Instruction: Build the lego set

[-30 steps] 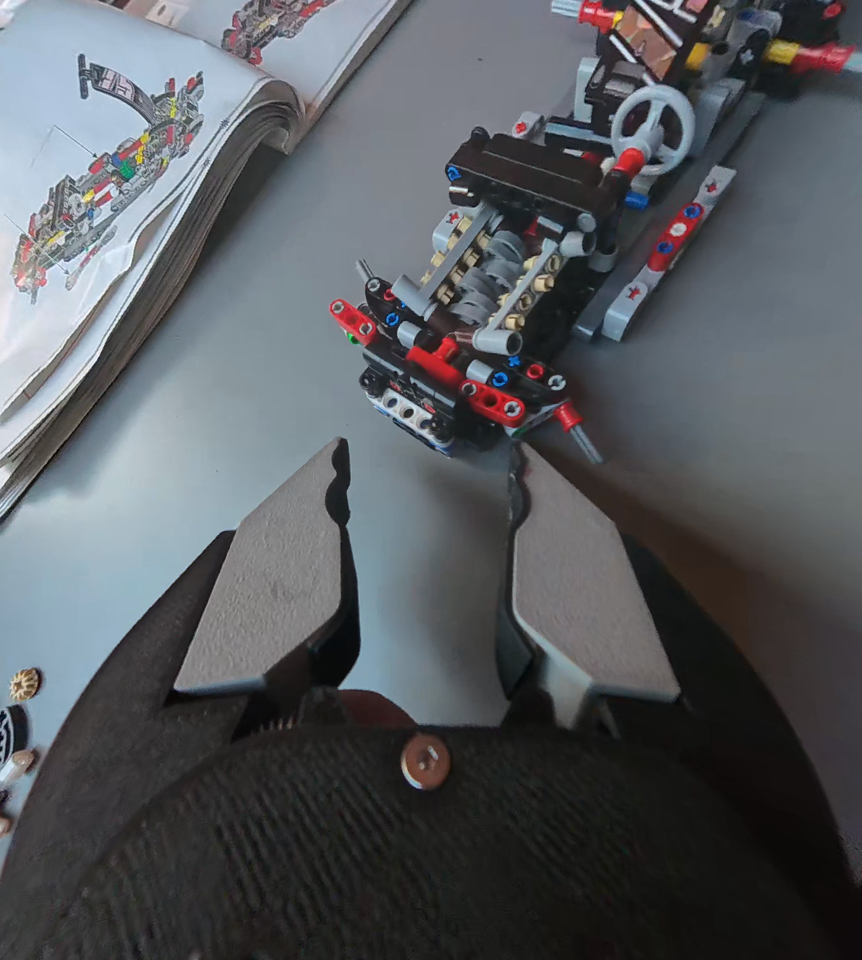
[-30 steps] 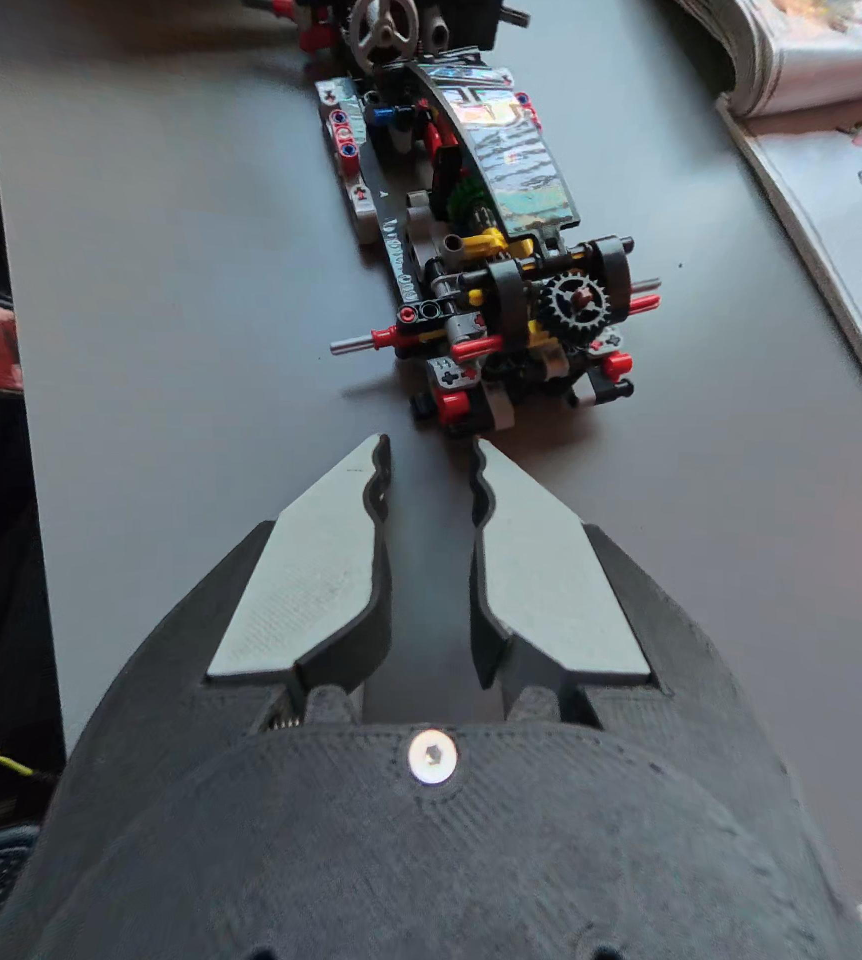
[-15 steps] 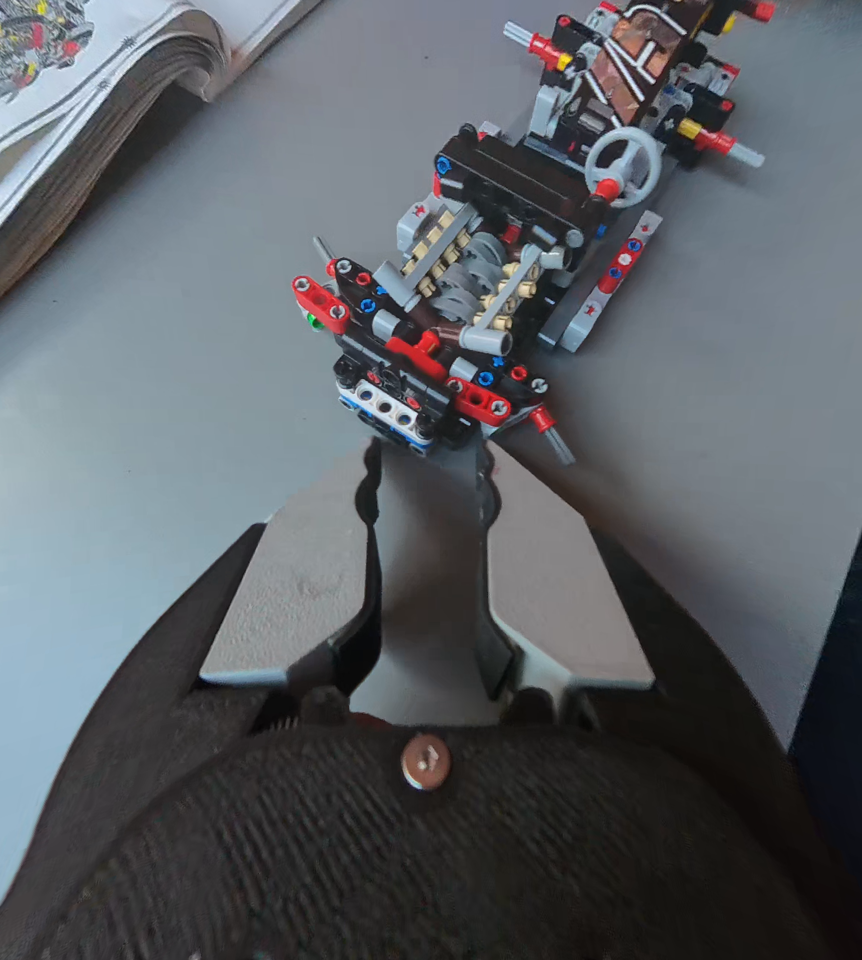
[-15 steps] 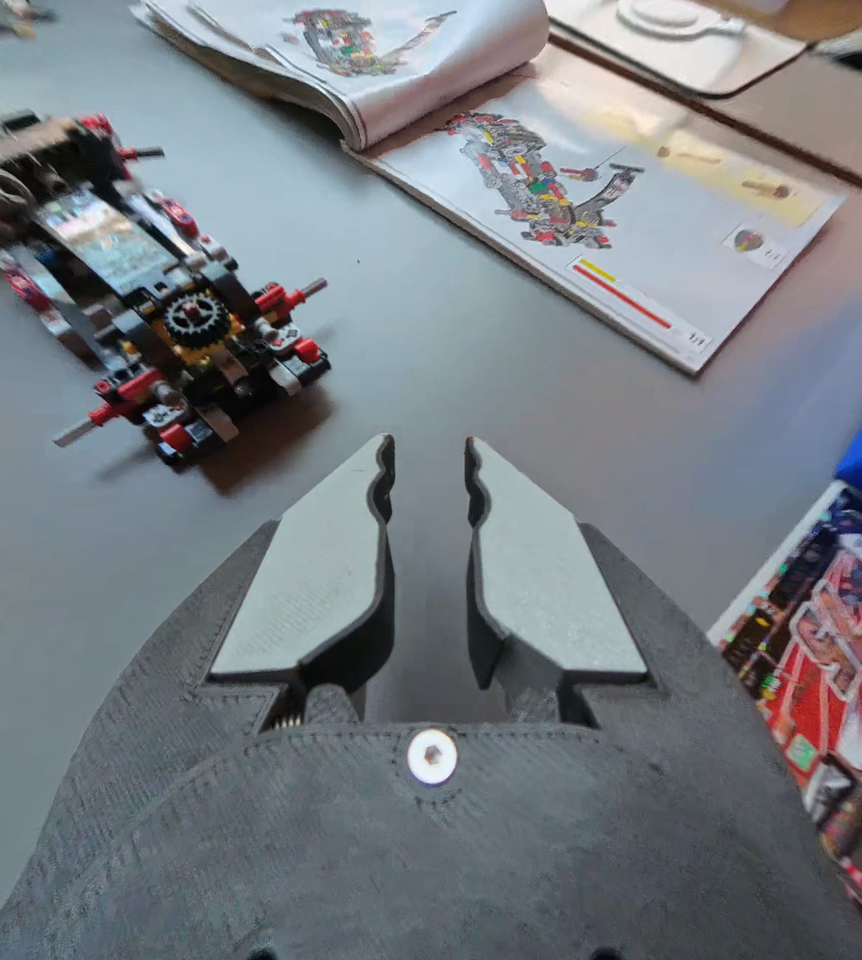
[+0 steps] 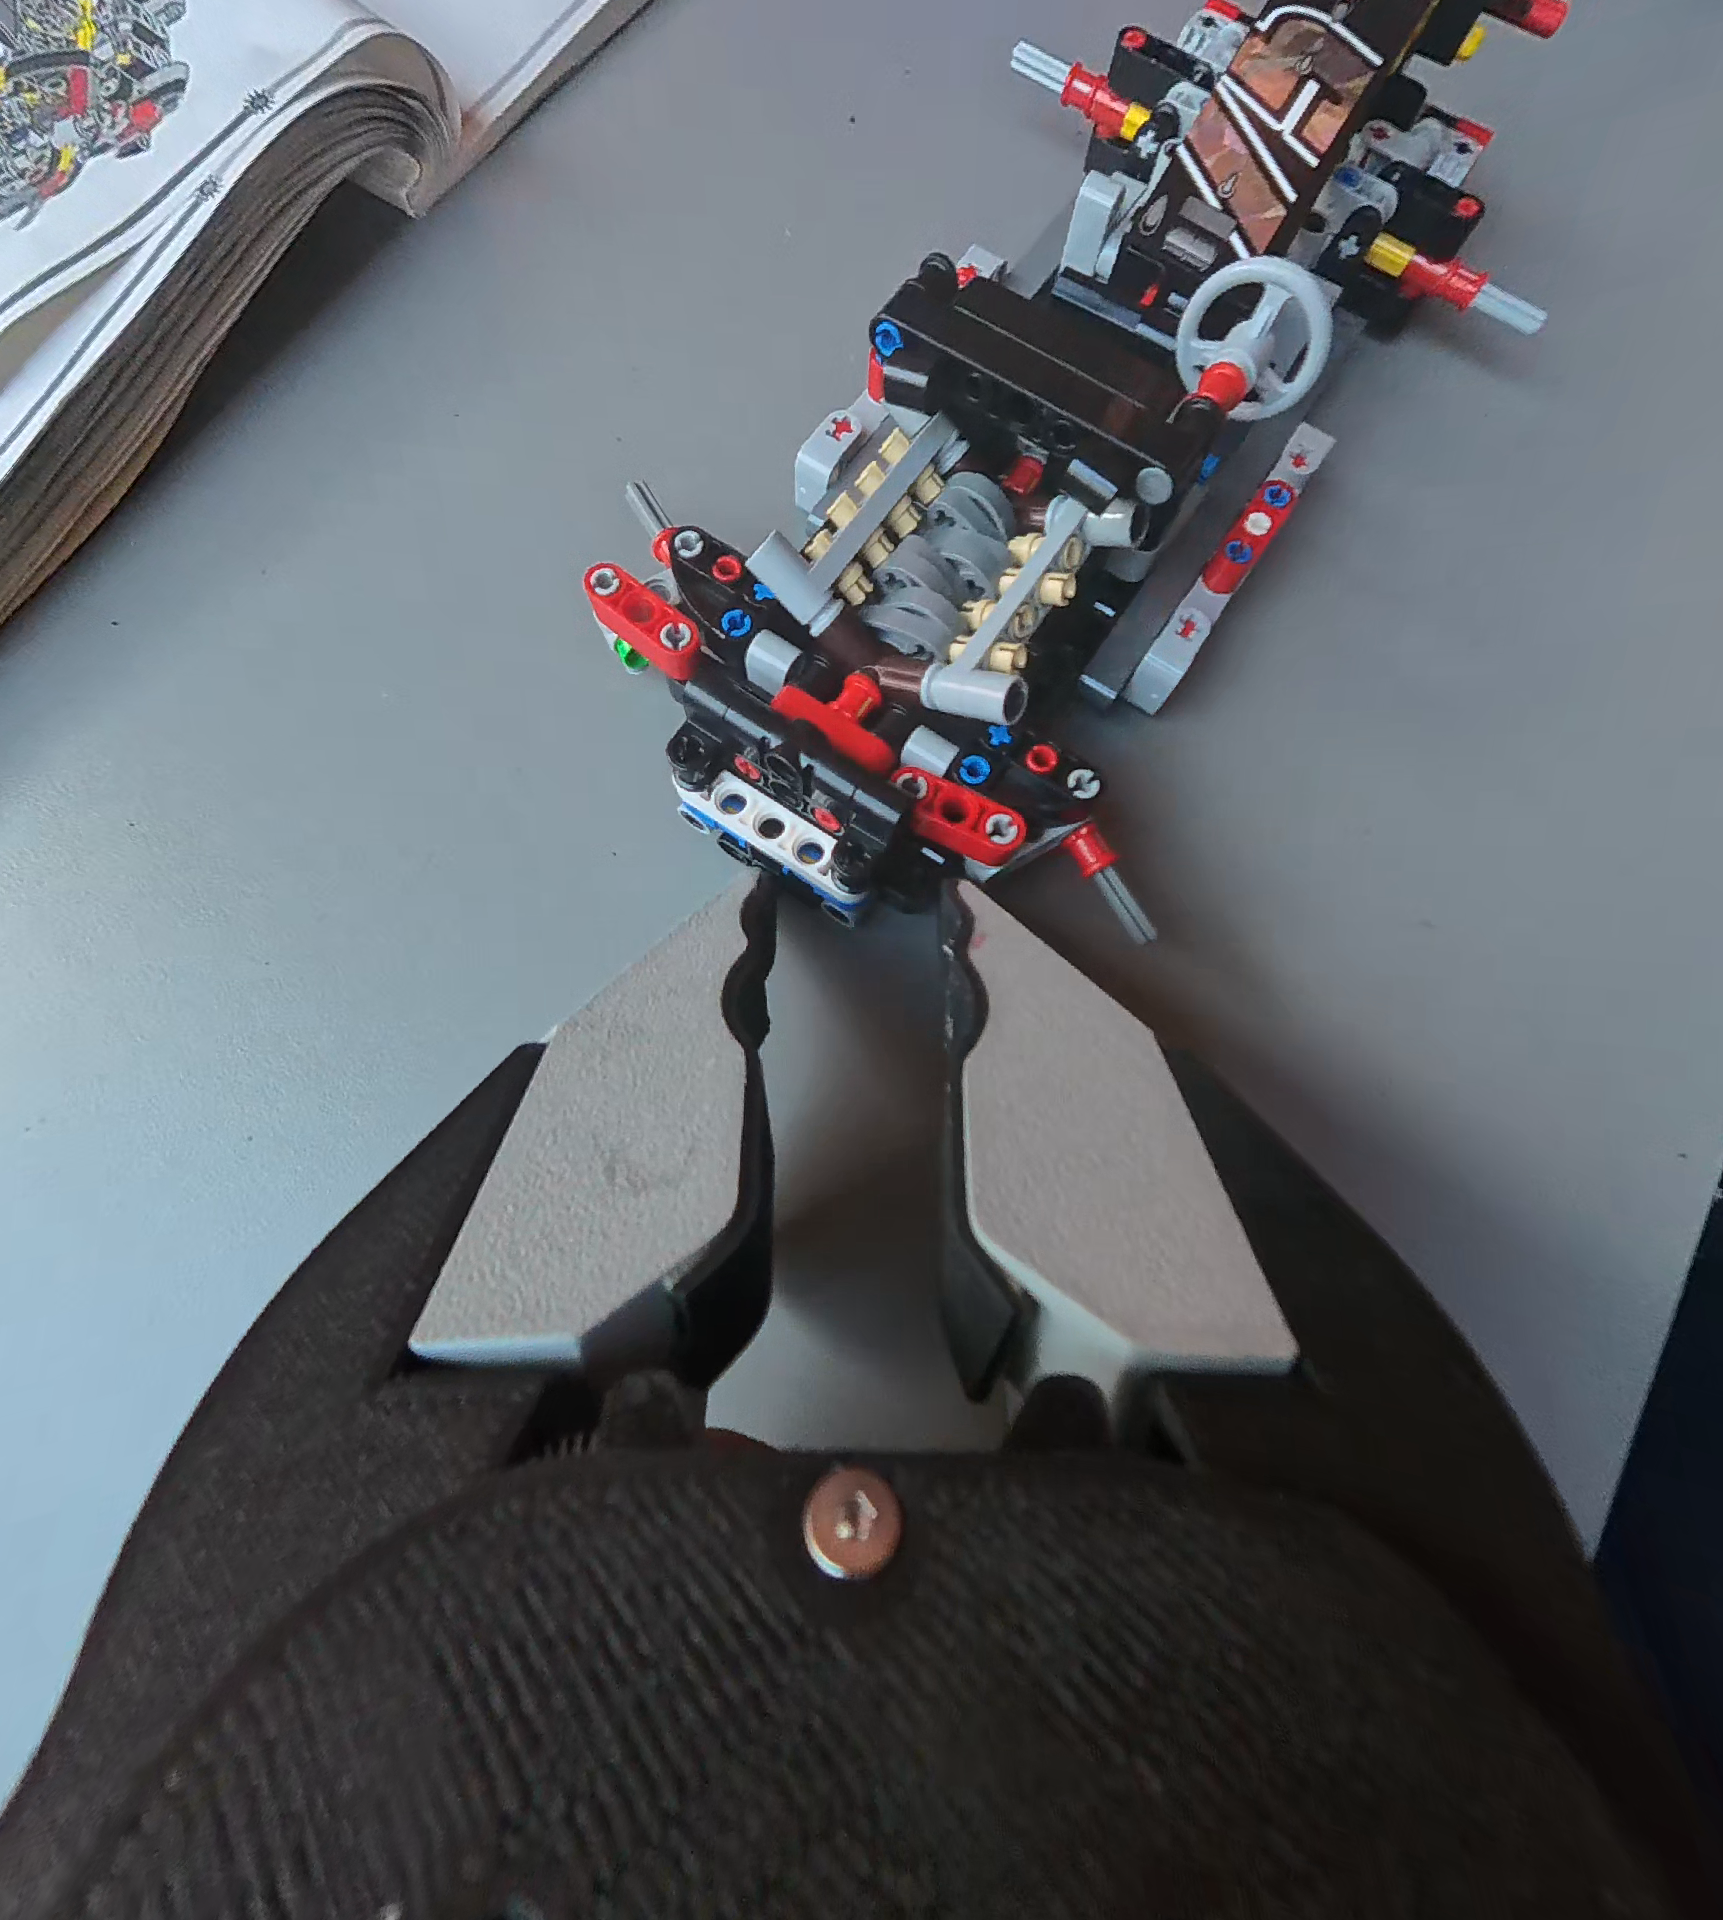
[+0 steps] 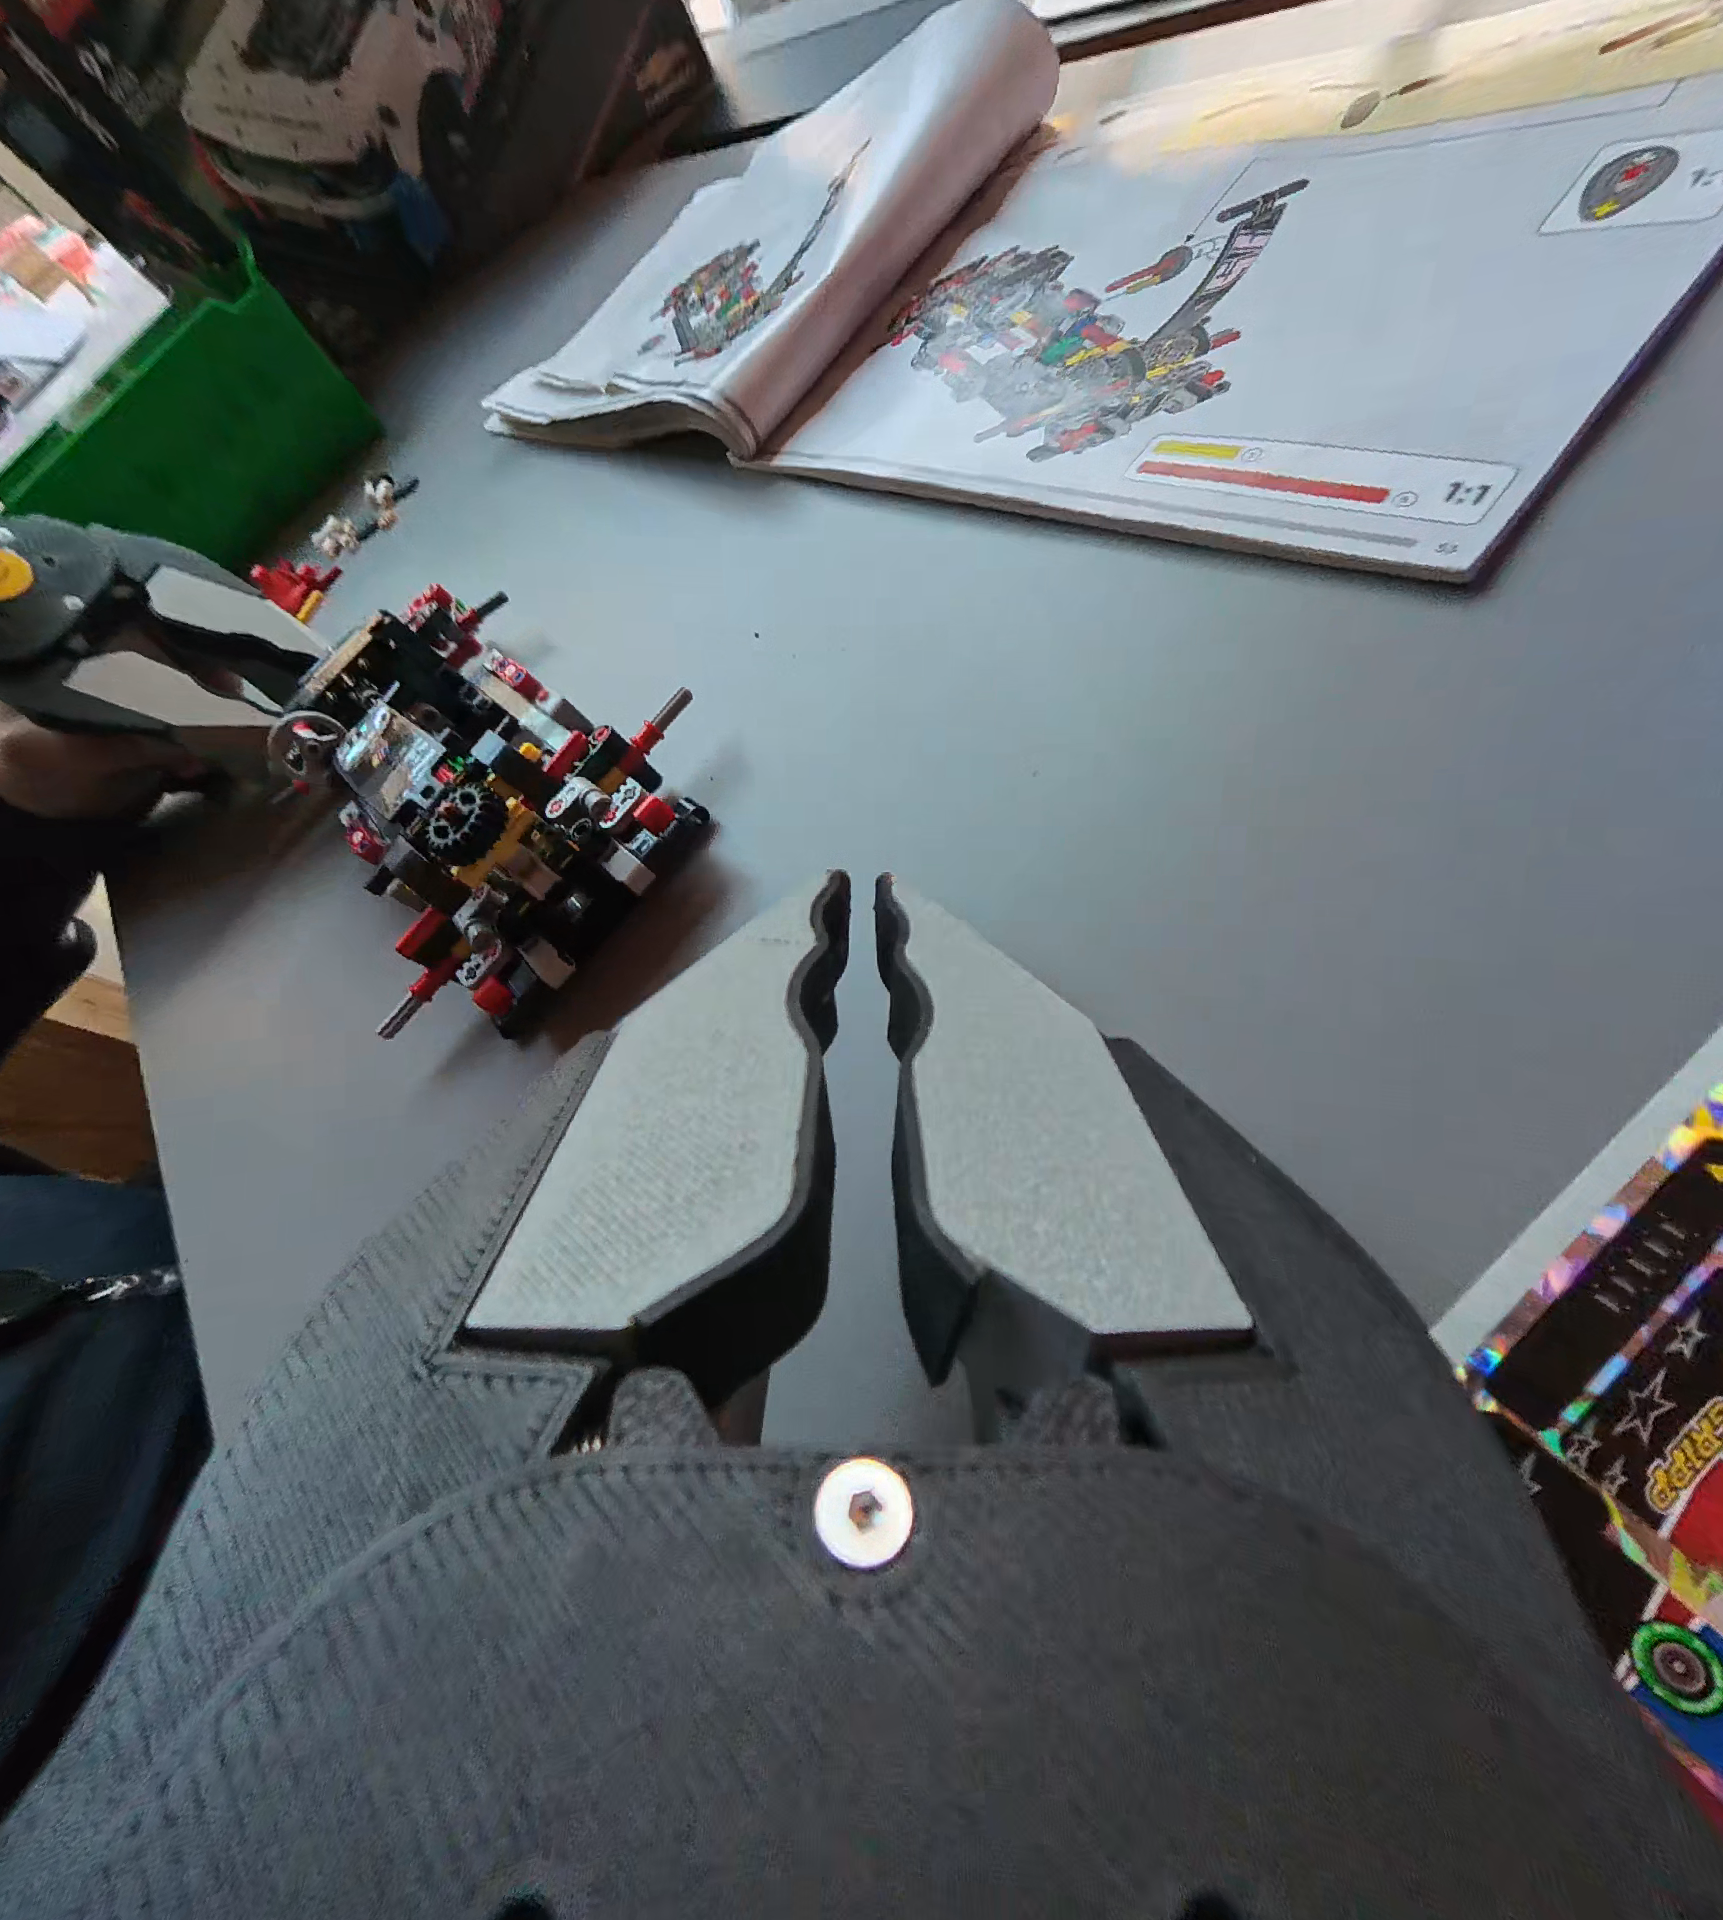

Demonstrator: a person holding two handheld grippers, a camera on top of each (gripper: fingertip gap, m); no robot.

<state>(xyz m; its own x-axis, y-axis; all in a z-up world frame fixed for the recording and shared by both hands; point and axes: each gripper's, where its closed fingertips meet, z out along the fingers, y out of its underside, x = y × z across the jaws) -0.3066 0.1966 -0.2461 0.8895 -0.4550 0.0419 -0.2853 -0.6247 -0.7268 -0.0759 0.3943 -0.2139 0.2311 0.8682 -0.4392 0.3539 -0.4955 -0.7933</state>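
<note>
hand-held gripper (image 6: 862, 904) | black ribbed body | grey fingers (image 6: 691, 1132) (wavy-edged) | silver screw (image 6: 862, 1512)

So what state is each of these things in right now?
Brick car: part-built, no wheels, resting on the table.
Left tongs: closed on the car's near end.
Right tongs: almost shut, nothing between them.
Instruction booklet: lying open.

Soft daylight, fisheye edges, slight blur
</note>
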